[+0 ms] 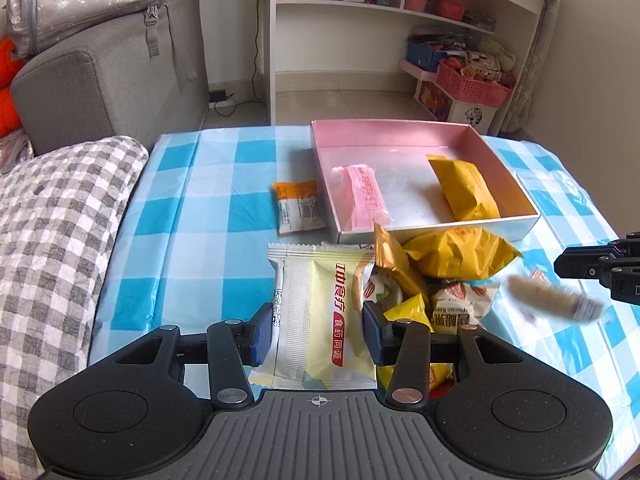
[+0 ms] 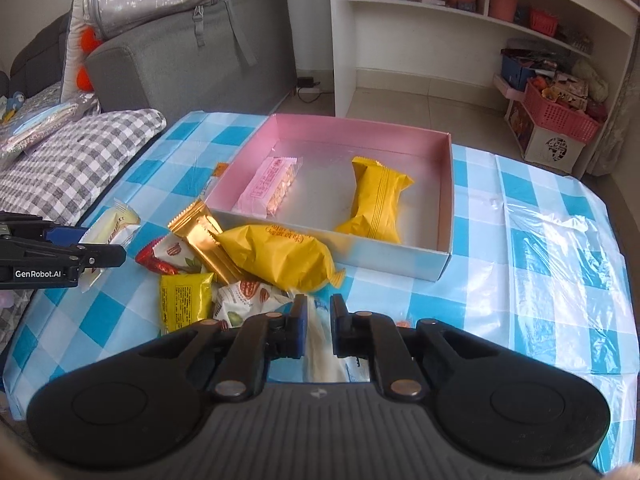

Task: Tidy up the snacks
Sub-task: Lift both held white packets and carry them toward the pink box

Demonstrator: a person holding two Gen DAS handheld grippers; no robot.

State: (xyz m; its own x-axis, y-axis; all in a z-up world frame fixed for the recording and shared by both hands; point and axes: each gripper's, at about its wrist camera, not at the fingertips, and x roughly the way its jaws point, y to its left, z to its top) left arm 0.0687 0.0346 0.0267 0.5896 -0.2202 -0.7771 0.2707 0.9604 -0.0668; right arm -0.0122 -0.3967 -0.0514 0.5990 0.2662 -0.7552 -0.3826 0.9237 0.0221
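A pink box on the checked tablecloth holds a pink packet and a yellow packet. A pile of snacks lies in front of it, topped by a large yellow packet and a gold bar. My left gripper is shut on a pale yellow-green packet. My right gripper is shut on a whitish packet, which shows blurred in the left wrist view.
An orange-and-white packet lies left of the box. A grey checked cushion and grey sofa stand on the left. White shelves with a pink basket are behind. The tablecloth stretches right of the box.
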